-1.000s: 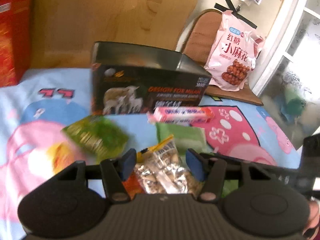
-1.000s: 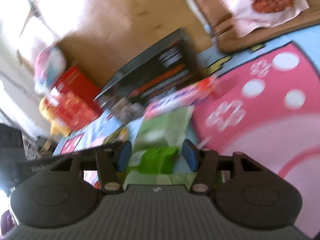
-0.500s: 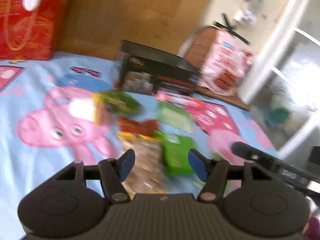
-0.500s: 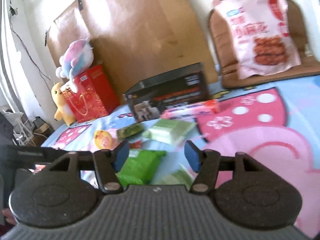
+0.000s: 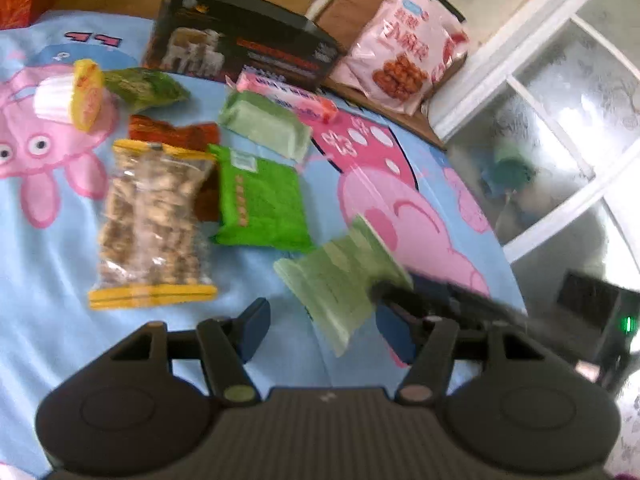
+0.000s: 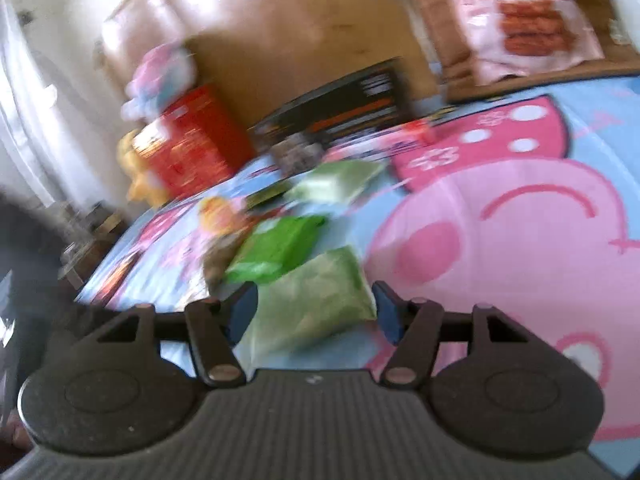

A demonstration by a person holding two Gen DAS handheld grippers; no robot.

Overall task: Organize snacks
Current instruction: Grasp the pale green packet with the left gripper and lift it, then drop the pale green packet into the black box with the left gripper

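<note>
Several snack packs lie on a cartoon-print cloth (image 5: 48, 240): a clear nut bag (image 5: 152, 220), a bright green pack (image 5: 262, 204), a pale green pack (image 5: 264, 124), a pink bar (image 5: 288, 96), a dark green pack (image 5: 142, 86) and a yellow cup (image 5: 86, 94). A black open box (image 5: 244, 52) stands behind them. My left gripper (image 5: 324, 328) is open, above the cloth. Another pale green pack (image 6: 316, 304) lies between the open fingers of my right gripper (image 6: 316, 312); its arm (image 5: 460, 304) reaches this pack (image 5: 340, 280) in the left wrist view.
A large pink snack bag (image 5: 404, 48) leans on a chair at the back right. A red box (image 6: 188, 148) and plush toys (image 6: 160, 76) stand at the back left. A white-framed window (image 5: 560, 80) is to the right.
Both grippers have dropped lower toward the cloth. The right gripper has come down around the near pale green pack. Both views are motion blurred.
</note>
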